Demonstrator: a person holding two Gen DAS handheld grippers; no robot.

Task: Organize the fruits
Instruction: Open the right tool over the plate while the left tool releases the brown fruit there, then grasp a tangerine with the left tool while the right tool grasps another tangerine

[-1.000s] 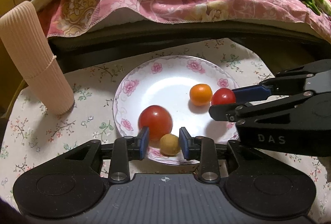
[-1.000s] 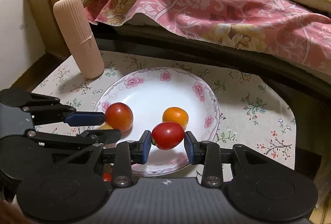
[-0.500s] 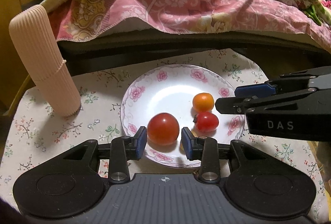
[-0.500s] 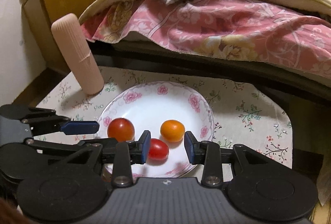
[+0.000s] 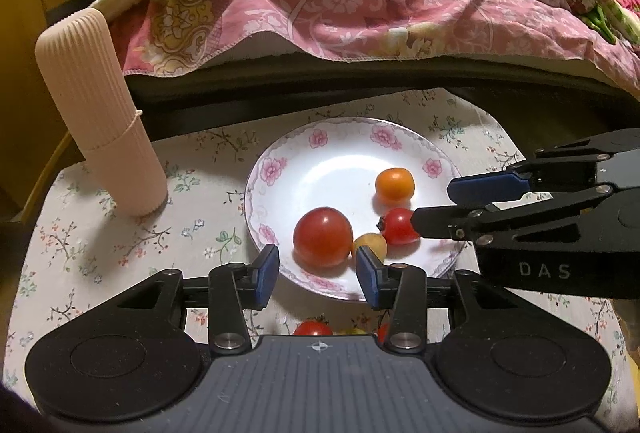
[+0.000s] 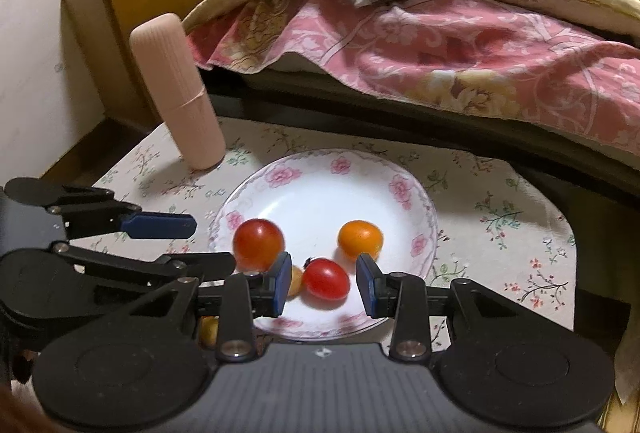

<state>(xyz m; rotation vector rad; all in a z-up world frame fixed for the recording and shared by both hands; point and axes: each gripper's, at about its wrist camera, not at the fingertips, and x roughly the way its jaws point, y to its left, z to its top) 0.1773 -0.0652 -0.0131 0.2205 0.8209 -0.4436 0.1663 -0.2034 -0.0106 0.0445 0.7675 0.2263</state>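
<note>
Now four fruits (image 5: 322, 237) on plate (image 5: 344, 149)

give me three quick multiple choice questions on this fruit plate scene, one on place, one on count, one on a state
1. Where does the small yellow fruit lie?
A. on the cloth by the ribbed beige tube
B. on the plate, between the two red tomatoes
C. on the bed

2. How many fruits lie on the plate?
A. two
B. six
C. four

3. What does the right gripper hold?
A. nothing
B. the orange fruit
C. the plate rim

Key: B, it sits between the big red tomato and the small red tomato; C, those three plus the orange fruit; A, its pads touch nothing.
</note>
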